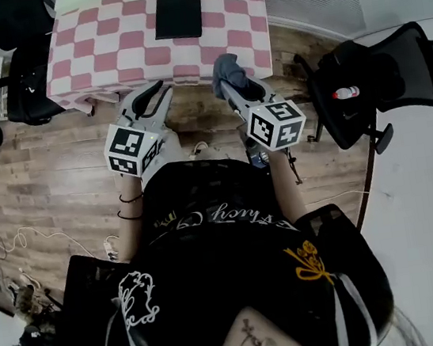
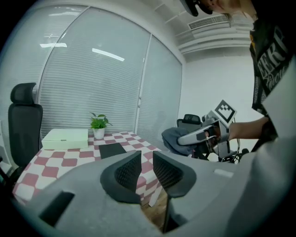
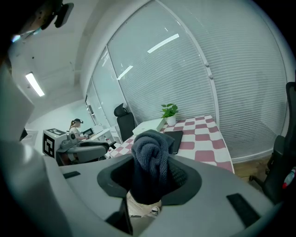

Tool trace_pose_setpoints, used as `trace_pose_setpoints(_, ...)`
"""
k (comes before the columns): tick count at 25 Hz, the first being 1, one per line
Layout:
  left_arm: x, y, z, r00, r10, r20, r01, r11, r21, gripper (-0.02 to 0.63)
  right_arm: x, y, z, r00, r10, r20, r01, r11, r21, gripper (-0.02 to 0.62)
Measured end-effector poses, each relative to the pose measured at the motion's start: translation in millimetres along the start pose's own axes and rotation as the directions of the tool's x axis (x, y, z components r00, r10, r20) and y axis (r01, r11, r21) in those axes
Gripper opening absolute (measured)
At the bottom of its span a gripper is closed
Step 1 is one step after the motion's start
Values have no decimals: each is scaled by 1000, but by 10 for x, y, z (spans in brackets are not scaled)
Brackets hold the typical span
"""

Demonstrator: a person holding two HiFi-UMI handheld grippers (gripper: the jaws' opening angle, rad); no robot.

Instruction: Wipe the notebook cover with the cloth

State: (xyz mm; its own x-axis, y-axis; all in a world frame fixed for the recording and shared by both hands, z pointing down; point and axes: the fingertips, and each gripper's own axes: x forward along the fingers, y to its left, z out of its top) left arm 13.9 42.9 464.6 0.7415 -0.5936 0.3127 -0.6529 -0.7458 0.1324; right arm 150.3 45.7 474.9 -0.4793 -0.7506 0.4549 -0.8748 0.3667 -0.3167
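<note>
Gripping a dark blue cloth (image 3: 150,155) in the right tongs (image 3: 149,180), bunched up and squeezed tight between the two jaws. Holding the left tongs (image 2: 147,167) only a little apart, with a thin gap and nothing in it. Hovering both tongs in the air, above the wooden floor (image 1: 47,164) and close to the front edge of the tabletop (image 1: 96,53). Seeing the black notebook (image 1: 177,12) lying flat on the pink and white checked tabletop, farther back near the middle, well apart from the cloth and from both tongs. Seeing a small green plant (image 2: 98,121) in a white pot (image 2: 98,133) and a flat white box (image 2: 65,138), near each other at the far end by the window blinds (image 2: 92,78). Spotting a black chair (image 1: 383,77) on the floor off to the right of the tabletop.
</note>
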Motion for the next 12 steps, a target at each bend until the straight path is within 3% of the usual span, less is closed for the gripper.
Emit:
trace_pose_setpoints(7,-95,-721,-137,999,-30,-29,31,999,35,71,-349,135,-163,997,69,33,-69,998,-10,126)
trace_pose_setpoints(12,-233,-959,-235,999,-21,-32,23,998,52,71,-468,342,-327,993,114,27,-113,992,-48,127)
